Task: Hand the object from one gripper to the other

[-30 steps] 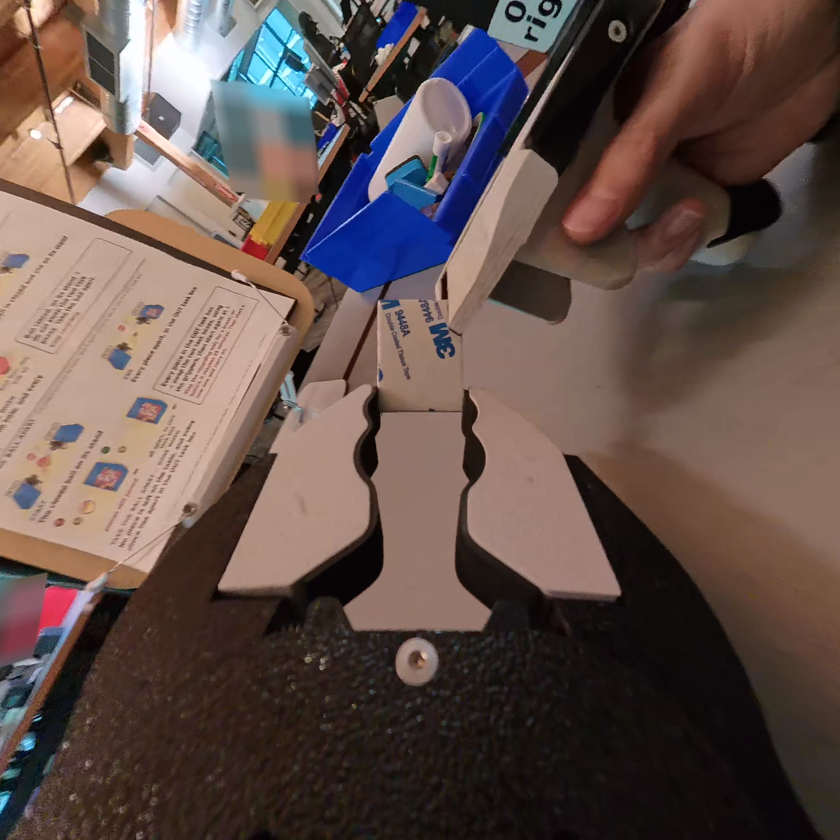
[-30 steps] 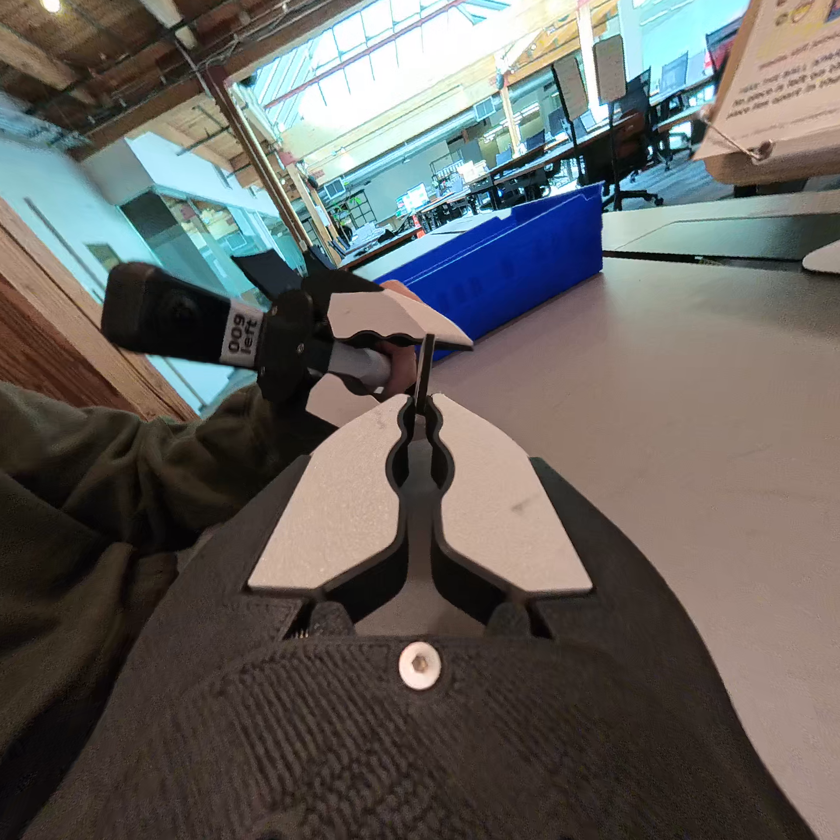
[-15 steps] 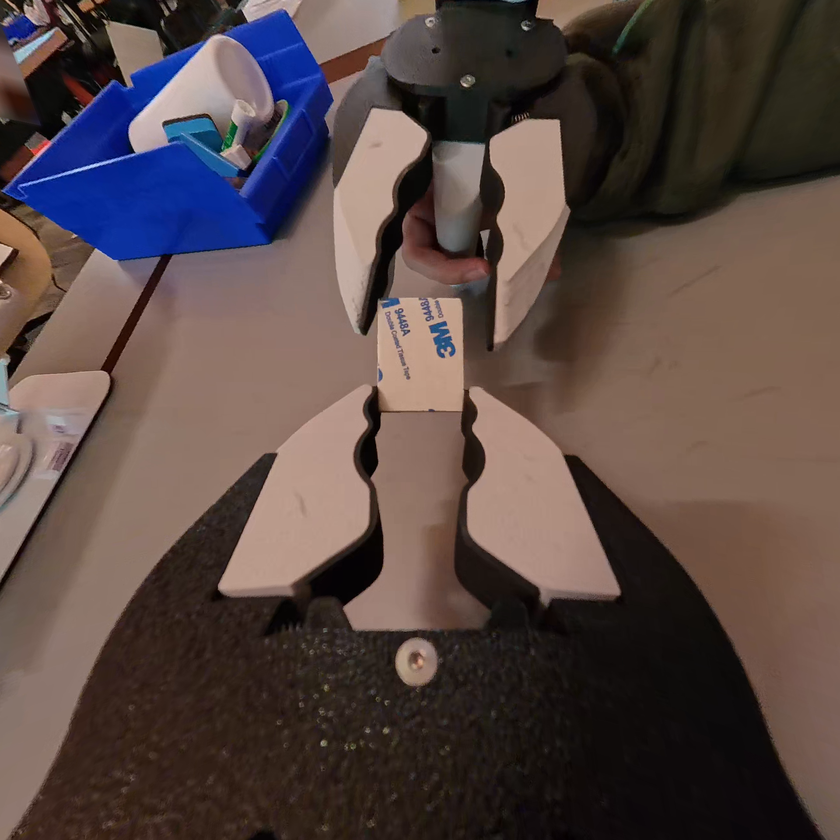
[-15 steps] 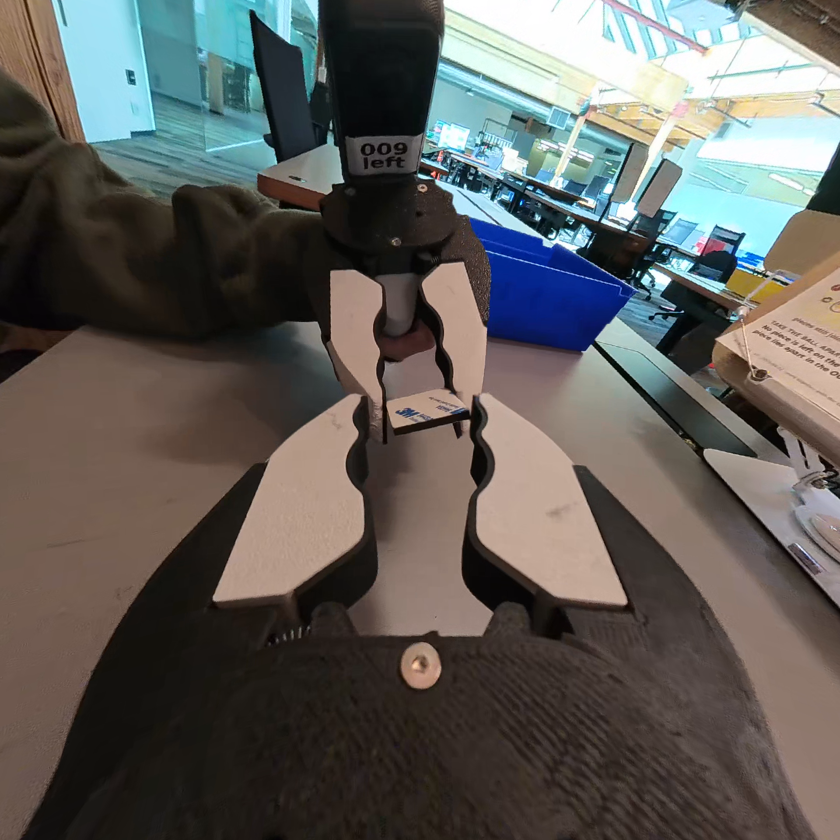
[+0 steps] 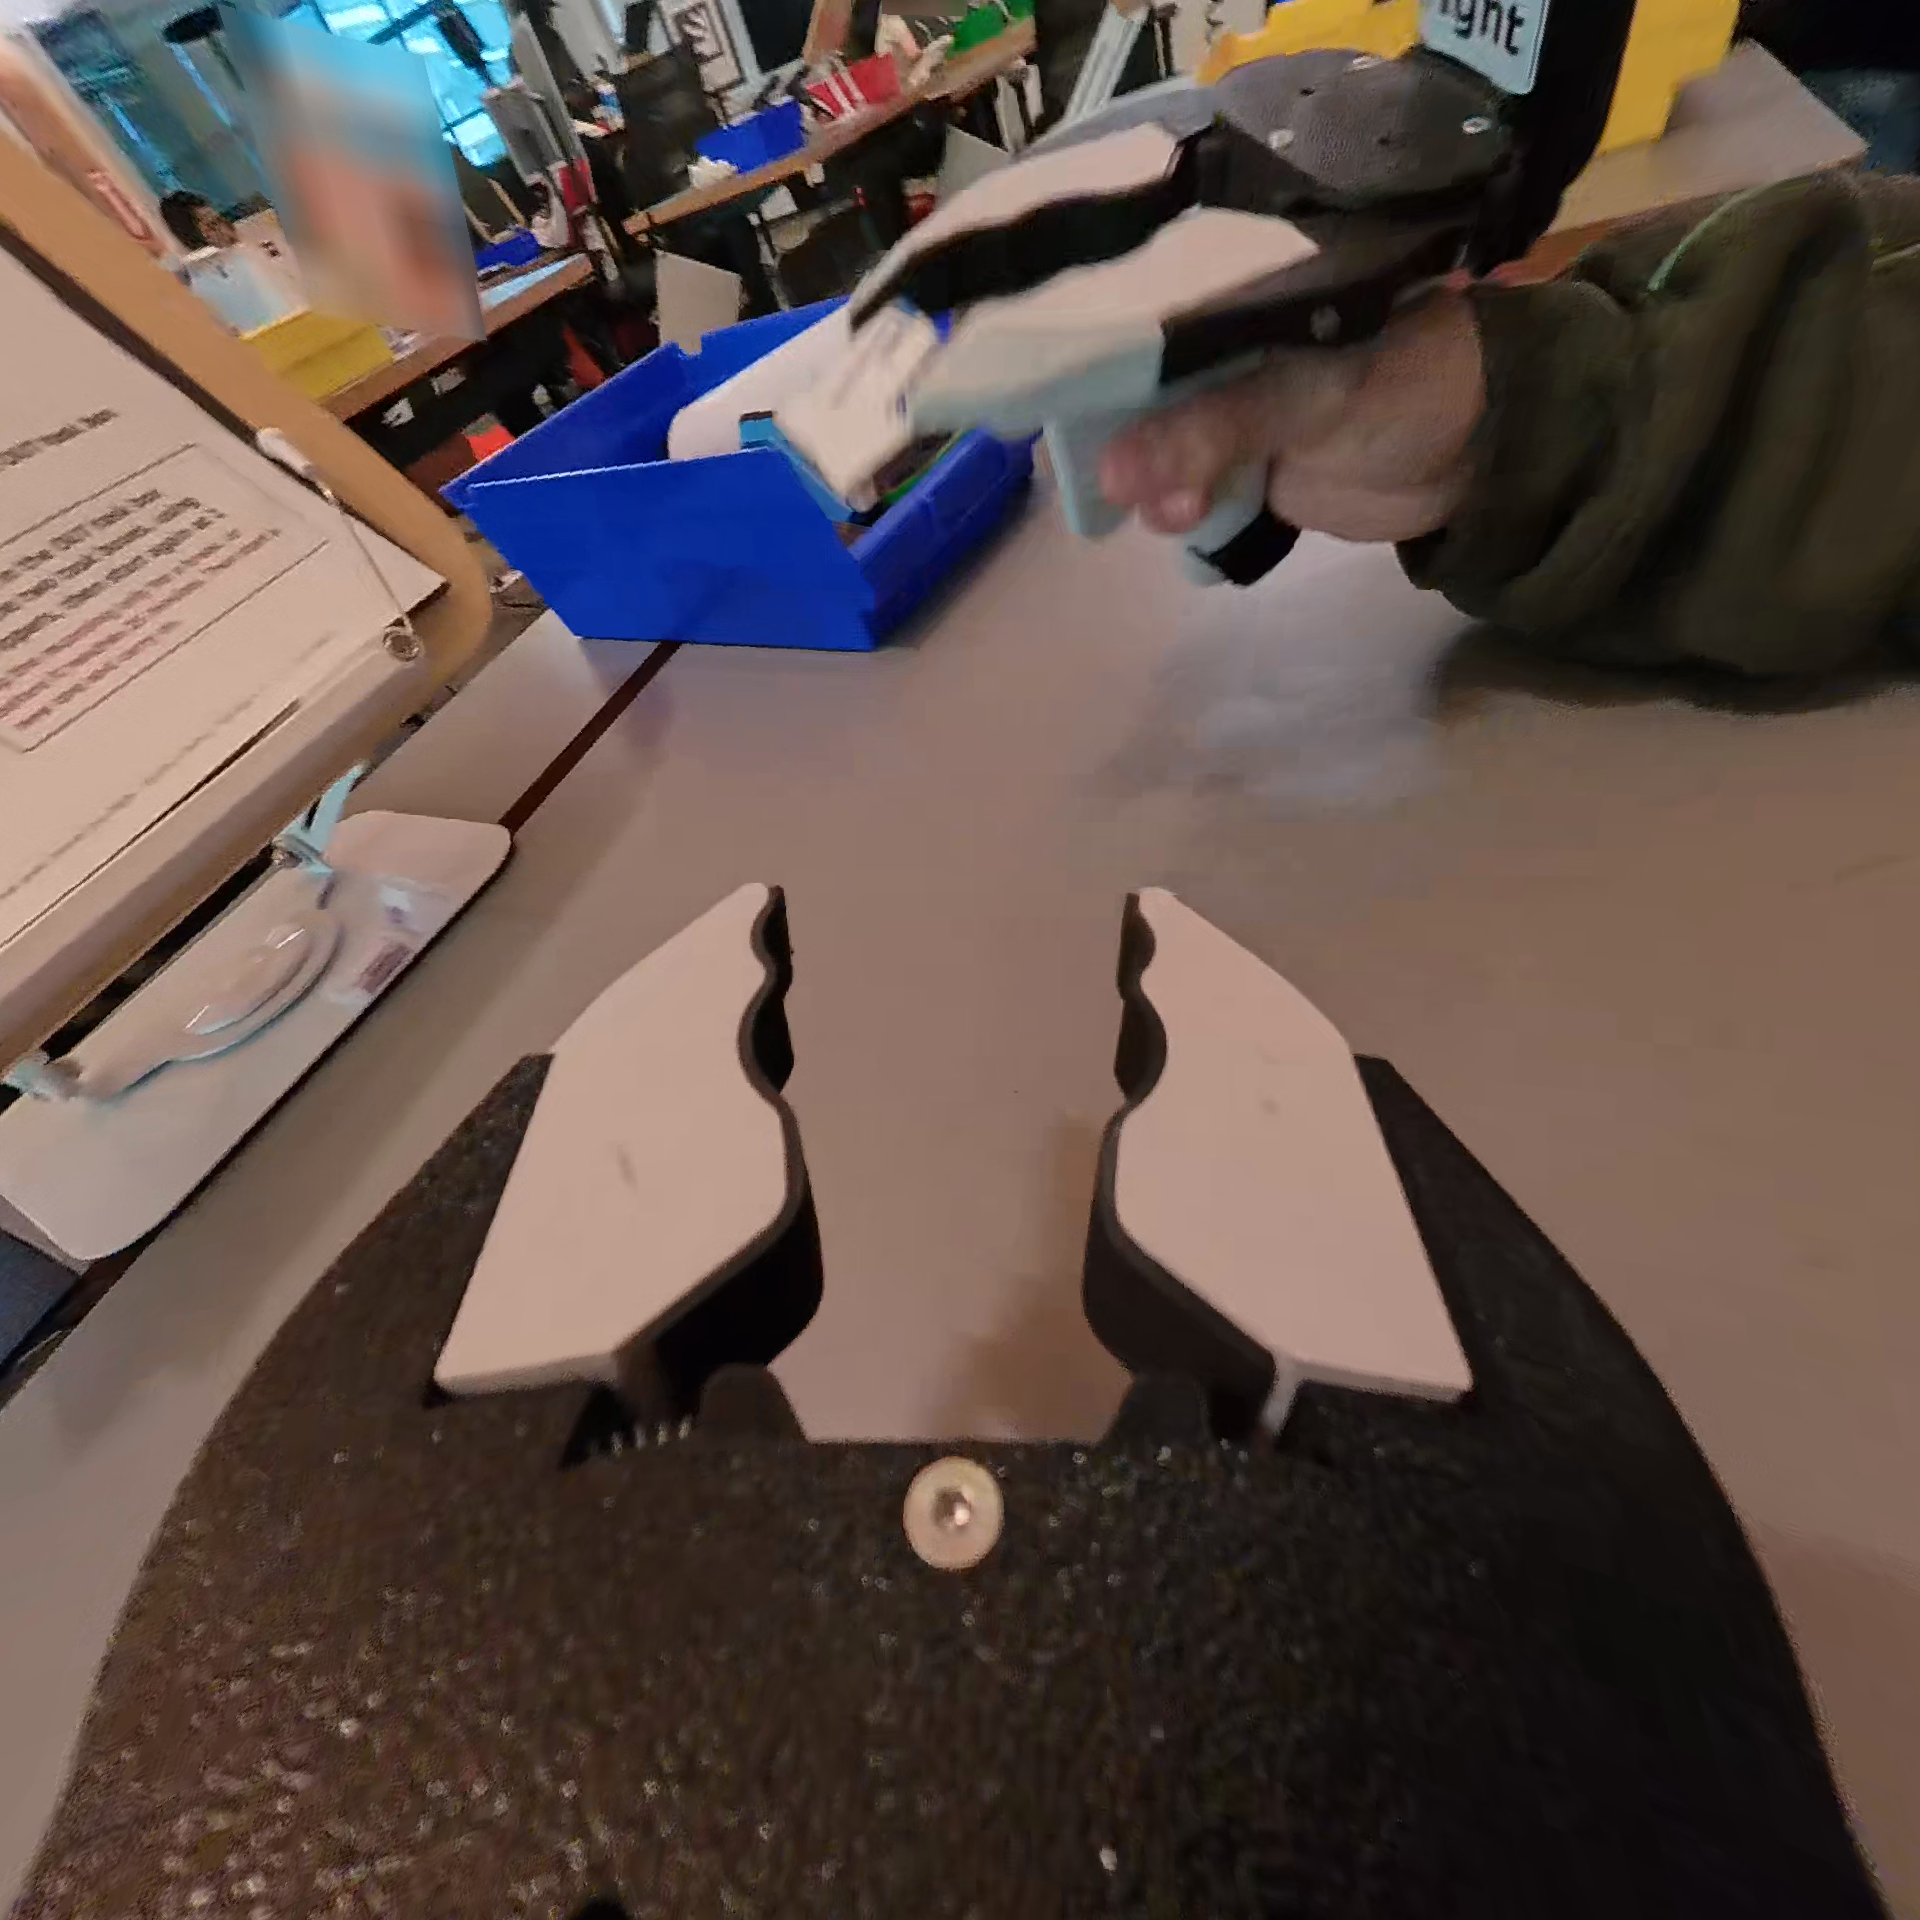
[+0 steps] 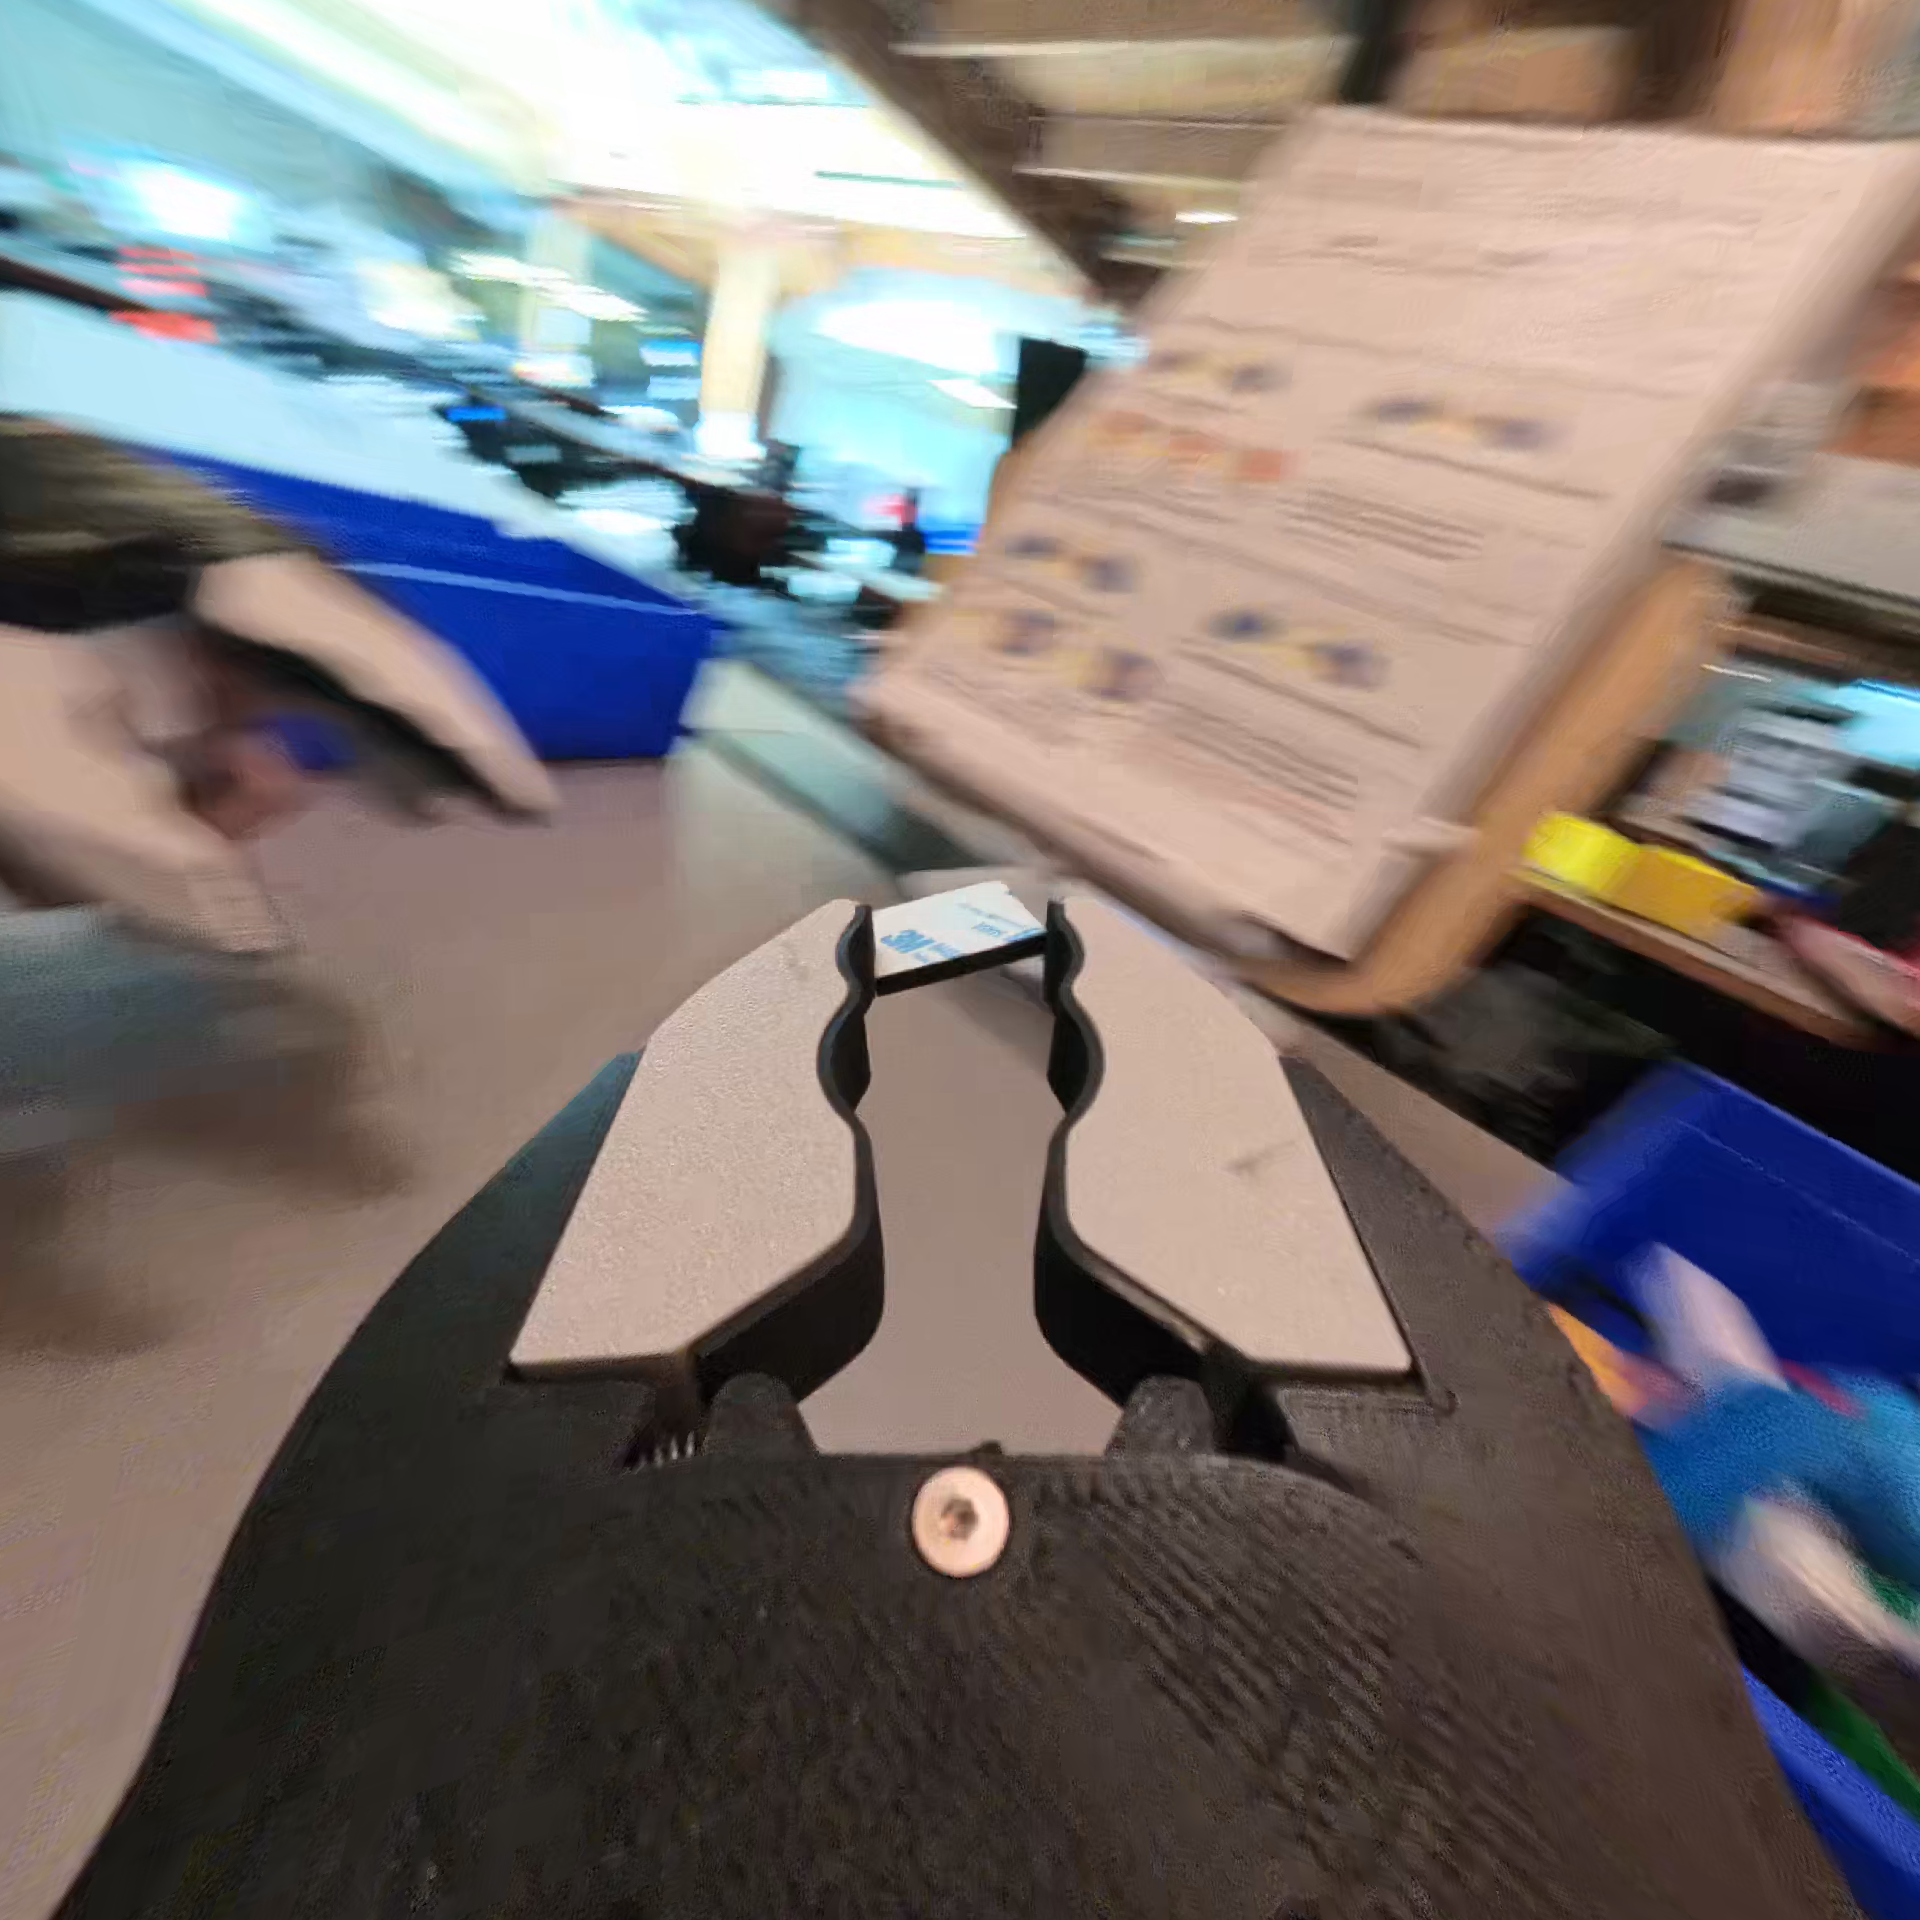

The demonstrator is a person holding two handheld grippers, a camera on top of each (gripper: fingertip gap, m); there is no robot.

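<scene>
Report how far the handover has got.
Done: the left gripper is open and empty over the table. In hand: the right gripper is shut on the pad, pinched by its edges at the fingertips. Left: nothing of the pass itself. The right wrist view is blurred, so the gripper seems in motion.

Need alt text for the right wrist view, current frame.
The right gripper is shut on a small white foam tape pad at its fingertips, above a grey table. The background is motion-blurred: the left gripper at left, a blue bin and an instruction board behind.
</scene>
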